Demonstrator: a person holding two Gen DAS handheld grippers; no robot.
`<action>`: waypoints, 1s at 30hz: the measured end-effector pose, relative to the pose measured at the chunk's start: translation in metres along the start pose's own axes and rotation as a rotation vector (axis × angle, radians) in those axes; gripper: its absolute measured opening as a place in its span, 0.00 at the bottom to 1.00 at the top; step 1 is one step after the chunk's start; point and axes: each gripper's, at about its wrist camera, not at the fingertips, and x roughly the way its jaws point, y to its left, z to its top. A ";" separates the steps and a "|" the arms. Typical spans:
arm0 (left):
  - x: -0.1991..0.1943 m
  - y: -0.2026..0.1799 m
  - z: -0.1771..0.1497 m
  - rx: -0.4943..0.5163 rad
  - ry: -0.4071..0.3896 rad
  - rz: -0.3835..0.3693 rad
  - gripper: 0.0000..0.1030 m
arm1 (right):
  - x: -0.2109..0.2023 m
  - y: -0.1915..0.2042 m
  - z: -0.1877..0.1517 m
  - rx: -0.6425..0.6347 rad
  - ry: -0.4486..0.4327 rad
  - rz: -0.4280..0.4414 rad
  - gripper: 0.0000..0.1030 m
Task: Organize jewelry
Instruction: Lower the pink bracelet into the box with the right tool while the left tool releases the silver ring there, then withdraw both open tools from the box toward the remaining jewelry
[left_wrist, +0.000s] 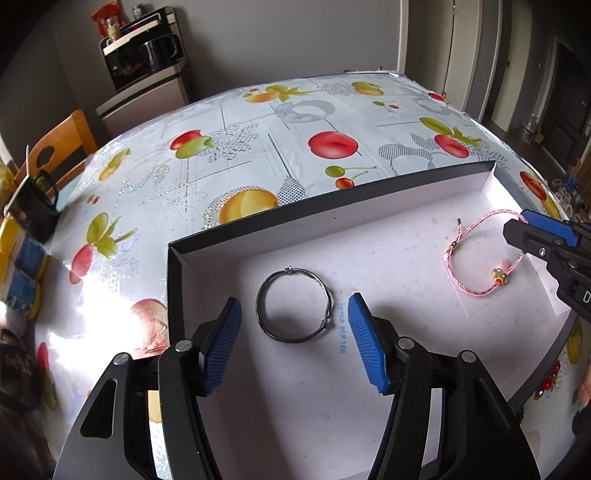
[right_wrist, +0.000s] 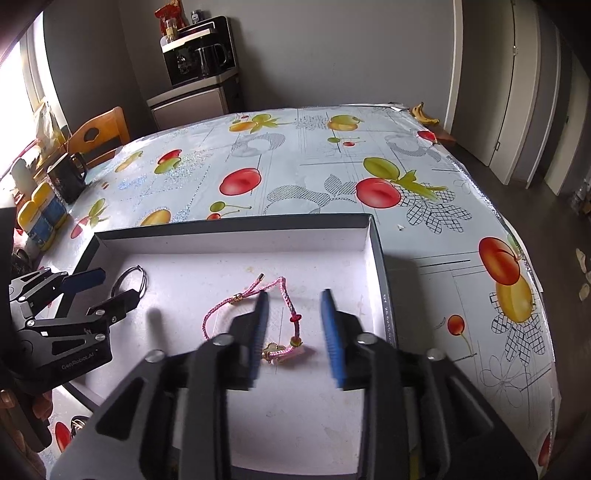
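Note:
A shallow black box with a white floor (left_wrist: 332, 221) (right_wrist: 236, 243) lies on the fruit-print tablecloth. A dark metal bangle (left_wrist: 293, 303) (right_wrist: 130, 280) lies inside it at the left. A pink cord bracelet with gold beads (left_wrist: 480, 258) (right_wrist: 258, 314) lies inside at the right. My left gripper (left_wrist: 293, 339) (right_wrist: 107, 291) is open and empty, its blue pads either side of the bangle, just short of it. My right gripper (right_wrist: 293, 336) (left_wrist: 524, 229) is open and empty just above the pink bracelet.
A black mug (left_wrist: 35, 206) (right_wrist: 68, 177) and yellow-capped bottles (left_wrist: 22, 269) (right_wrist: 40, 214) stand at the table's left edge by a wooden chair (right_wrist: 99, 136). A banana (right_wrist: 424, 112) lies at the far right corner. A coffee machine on a cabinet (right_wrist: 199, 55) stands behind.

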 end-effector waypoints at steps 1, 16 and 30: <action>-0.003 0.000 0.000 -0.006 -0.007 -0.011 0.64 | -0.004 -0.001 0.000 0.003 -0.007 0.005 0.32; -0.093 0.008 -0.030 -0.064 -0.185 -0.134 0.91 | -0.093 -0.021 -0.029 -0.030 -0.142 0.008 0.86; -0.123 -0.013 -0.117 -0.032 -0.250 -0.099 0.94 | -0.119 -0.031 -0.100 -0.084 -0.136 -0.016 0.94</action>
